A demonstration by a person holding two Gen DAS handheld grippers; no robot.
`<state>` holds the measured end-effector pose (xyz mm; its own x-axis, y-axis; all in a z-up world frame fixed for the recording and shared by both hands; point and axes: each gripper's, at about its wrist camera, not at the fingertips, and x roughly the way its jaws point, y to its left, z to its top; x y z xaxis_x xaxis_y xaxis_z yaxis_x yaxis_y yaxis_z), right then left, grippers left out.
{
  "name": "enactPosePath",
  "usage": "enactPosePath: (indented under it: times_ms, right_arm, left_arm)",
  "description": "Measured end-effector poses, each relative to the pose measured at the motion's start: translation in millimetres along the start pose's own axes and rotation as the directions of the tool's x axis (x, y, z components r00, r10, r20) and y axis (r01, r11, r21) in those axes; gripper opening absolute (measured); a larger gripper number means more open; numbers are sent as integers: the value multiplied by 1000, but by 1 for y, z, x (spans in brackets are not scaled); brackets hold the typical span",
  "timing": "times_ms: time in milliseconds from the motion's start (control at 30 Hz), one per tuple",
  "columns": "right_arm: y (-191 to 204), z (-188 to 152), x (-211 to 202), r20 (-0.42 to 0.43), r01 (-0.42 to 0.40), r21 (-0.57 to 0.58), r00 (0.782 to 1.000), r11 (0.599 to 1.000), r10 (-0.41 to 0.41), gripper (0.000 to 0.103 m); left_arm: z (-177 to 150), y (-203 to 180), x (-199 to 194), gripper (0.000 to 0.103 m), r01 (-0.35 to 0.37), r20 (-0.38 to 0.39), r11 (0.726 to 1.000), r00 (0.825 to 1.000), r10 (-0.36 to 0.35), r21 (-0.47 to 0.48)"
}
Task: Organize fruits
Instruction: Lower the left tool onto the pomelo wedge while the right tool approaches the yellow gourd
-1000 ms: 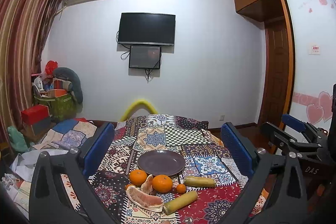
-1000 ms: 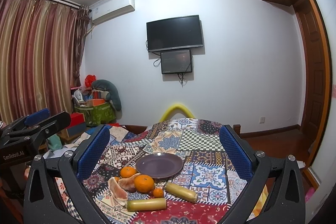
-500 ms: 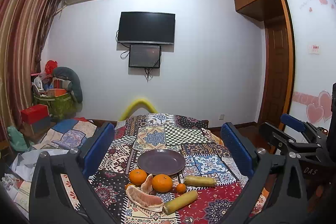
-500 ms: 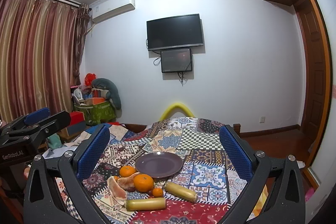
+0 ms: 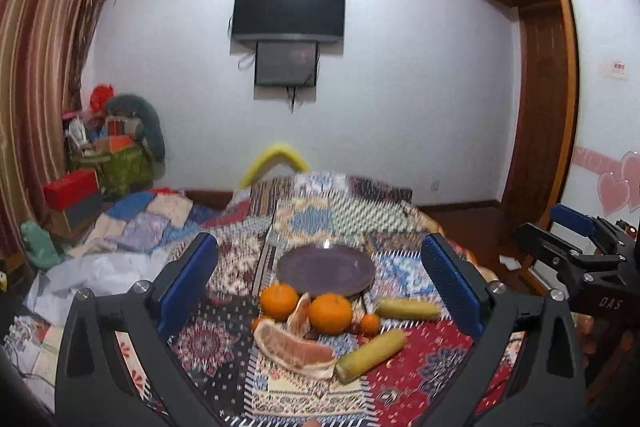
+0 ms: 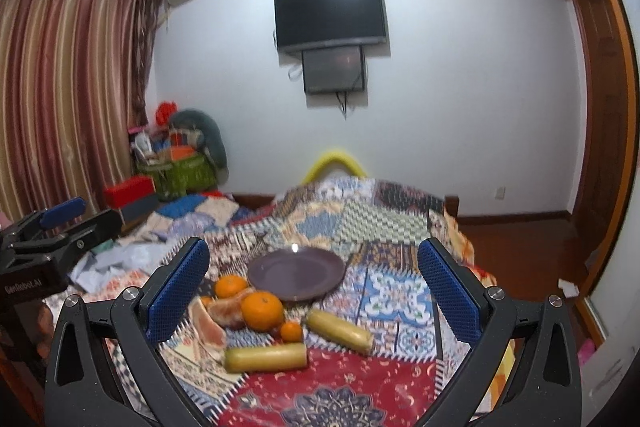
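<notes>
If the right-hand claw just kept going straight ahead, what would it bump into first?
Probably the far wall: the open right gripper points level, above the plate and fruit. Depth is unclear, so the bed's far end might come first.

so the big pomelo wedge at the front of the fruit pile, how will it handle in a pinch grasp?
The pomelo wedge looks soft and peeled, so it probably squashes or tears if pinched hard. Its curved crescent shape likely rocks rather than rolls. It lies against the corn cob, so pushing may shift that too.
</notes>
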<state>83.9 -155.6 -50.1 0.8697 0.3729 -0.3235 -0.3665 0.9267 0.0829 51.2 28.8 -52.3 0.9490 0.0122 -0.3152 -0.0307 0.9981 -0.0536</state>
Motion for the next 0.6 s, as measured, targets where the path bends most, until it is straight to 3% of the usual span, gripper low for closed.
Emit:
enactPosePath:
  times_ms: [300, 600]
  right_arm:
    - [-1, -31, 41, -181, 10, -40, 983, 999, -17, 103]
    - [1, -69, 77, -345, -29, -42, 939, 999, 13, 102]
  left_arm:
    - [-39, 23, 51, 102, -35, -155, 999, 988, 31, -29]
    - [-83, 24, 105, 102, -36, -337, 998, 942, 16, -54]
